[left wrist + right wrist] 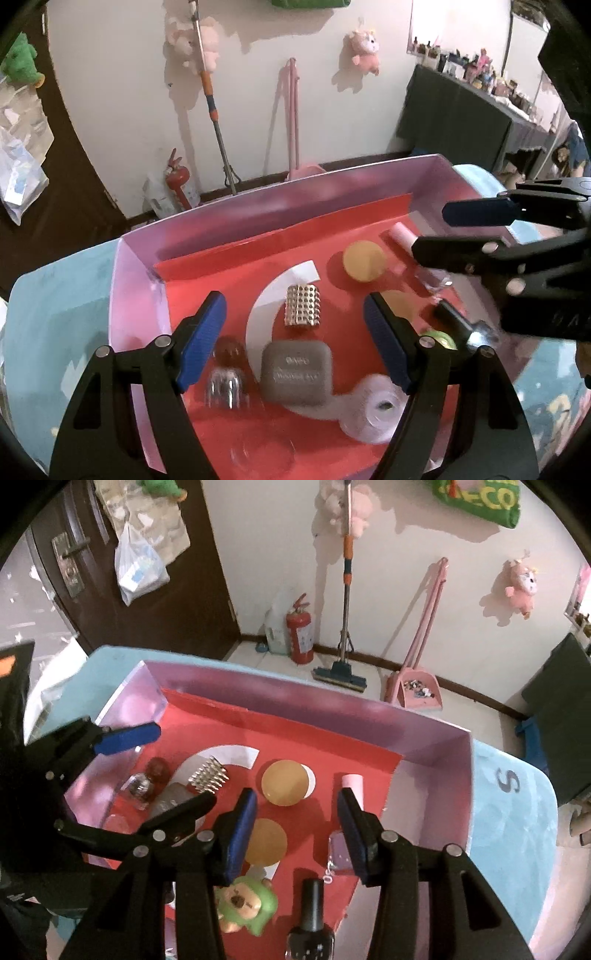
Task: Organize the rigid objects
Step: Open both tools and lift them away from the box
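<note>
Green toy (245,908) clear from right wrist only

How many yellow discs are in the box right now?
2. One yellow disc lies mid-box, nearer the far wall; the other lies nearer, partly behind the right gripper's left finger. More could hide under the grippers.

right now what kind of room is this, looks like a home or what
Probably a lived-in room of a home, used partly for storage. Plush toys hang on the wall, a mop and pink dustpan lean by it beside a fire extinguisher, and a dark-clothed table holds bottles and figurines.
</note>
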Available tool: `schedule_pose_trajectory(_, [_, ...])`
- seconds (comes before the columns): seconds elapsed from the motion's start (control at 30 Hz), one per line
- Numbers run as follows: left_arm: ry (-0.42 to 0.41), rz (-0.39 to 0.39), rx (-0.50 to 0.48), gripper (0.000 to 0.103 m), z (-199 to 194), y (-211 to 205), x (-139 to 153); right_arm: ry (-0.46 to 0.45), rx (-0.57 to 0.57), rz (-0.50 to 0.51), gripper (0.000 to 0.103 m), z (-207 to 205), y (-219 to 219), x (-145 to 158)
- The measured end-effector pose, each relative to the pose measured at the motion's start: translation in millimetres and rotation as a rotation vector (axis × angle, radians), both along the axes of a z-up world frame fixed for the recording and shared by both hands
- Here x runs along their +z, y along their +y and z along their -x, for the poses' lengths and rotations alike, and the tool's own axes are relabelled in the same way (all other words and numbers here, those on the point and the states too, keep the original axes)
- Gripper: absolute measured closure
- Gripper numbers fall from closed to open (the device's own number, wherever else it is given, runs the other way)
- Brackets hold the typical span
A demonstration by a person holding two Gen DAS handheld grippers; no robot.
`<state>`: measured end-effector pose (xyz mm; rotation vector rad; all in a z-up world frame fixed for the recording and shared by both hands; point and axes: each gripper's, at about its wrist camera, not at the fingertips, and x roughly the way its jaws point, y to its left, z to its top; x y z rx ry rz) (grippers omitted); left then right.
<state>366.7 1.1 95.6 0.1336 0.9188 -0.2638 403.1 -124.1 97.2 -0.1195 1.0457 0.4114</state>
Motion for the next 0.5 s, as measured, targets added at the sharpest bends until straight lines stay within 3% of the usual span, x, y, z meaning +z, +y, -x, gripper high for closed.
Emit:
schedule_pose_trajectory(0.1, [-0.025, 0.015, 0.014, 0.027, 18, 4, 13, -0.037, -0.011, -0.030, 0.052, 15, -9, 18])
schedule_pose_trajectory(0.17, [-0.042, 0.025, 0.024, 0.027, 31, 5, 21, -0.060, -0.020, -0.046, 0.042, 28, -13, 29])
schedule_pose_trajectory(0.3, [-0.081, 0.048, 0.048, 0.026, 63, 9, 39, -0.112, -0.025, -0.058, 0.039, 60, -18, 48])
schedule_pose_trajectory(0.5, [-0.146, 0.083, 0.069, 0.018, 112, 14, 56, -0.191, -0.031, -0.075, 0.015, 110, -17, 66])
